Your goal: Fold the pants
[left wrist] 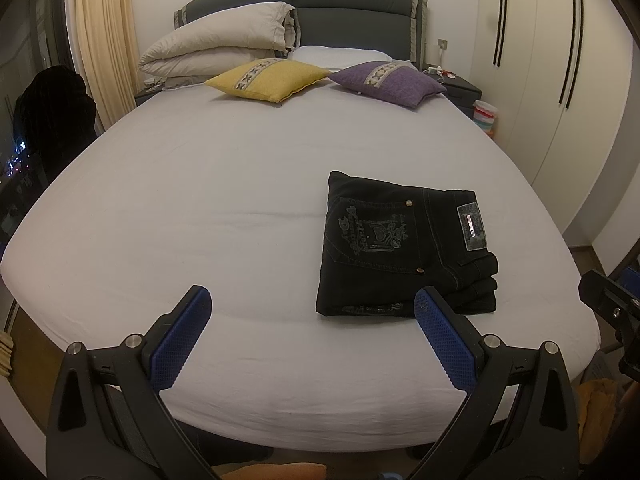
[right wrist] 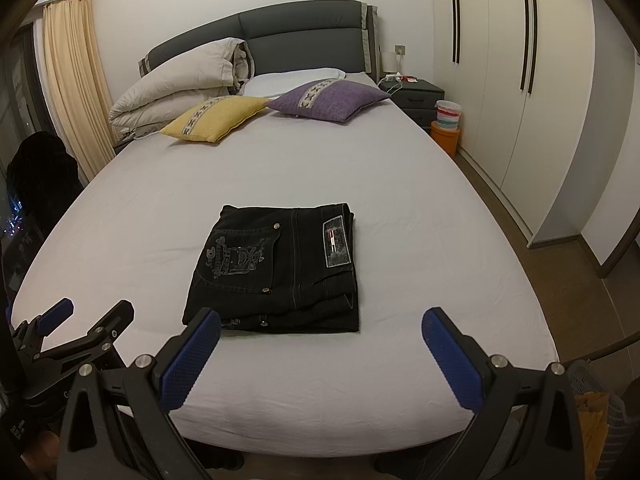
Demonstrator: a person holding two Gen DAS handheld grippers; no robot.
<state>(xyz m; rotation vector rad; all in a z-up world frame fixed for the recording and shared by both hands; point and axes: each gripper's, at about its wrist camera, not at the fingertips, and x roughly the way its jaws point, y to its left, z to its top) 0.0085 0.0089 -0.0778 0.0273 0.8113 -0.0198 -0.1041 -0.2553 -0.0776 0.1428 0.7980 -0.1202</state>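
Note:
Black jeans (left wrist: 404, 246) lie folded into a compact rectangle on the white bed sheet (left wrist: 200, 200), back pocket embroidery and waist patch facing up. They also show in the right wrist view (right wrist: 276, 272), near the foot of the bed. My left gripper (left wrist: 312, 300) is open and empty, hovering above the foot edge, left of the jeans. My right gripper (right wrist: 320, 320) is open and empty, just short of the jeans' near edge. The left gripper also shows in the right wrist view (right wrist: 92, 312) at lower left.
A yellow cushion (left wrist: 268, 78), a purple cushion (left wrist: 388, 80), a folded duvet (left wrist: 216, 46) and a white pillow (left wrist: 340, 56) lie at the headboard. A nightstand (right wrist: 416, 94) and stacked boxes (right wrist: 446, 126) stand to the right beside white wardrobes (right wrist: 520, 80). A curtain (left wrist: 104, 40) hangs at left.

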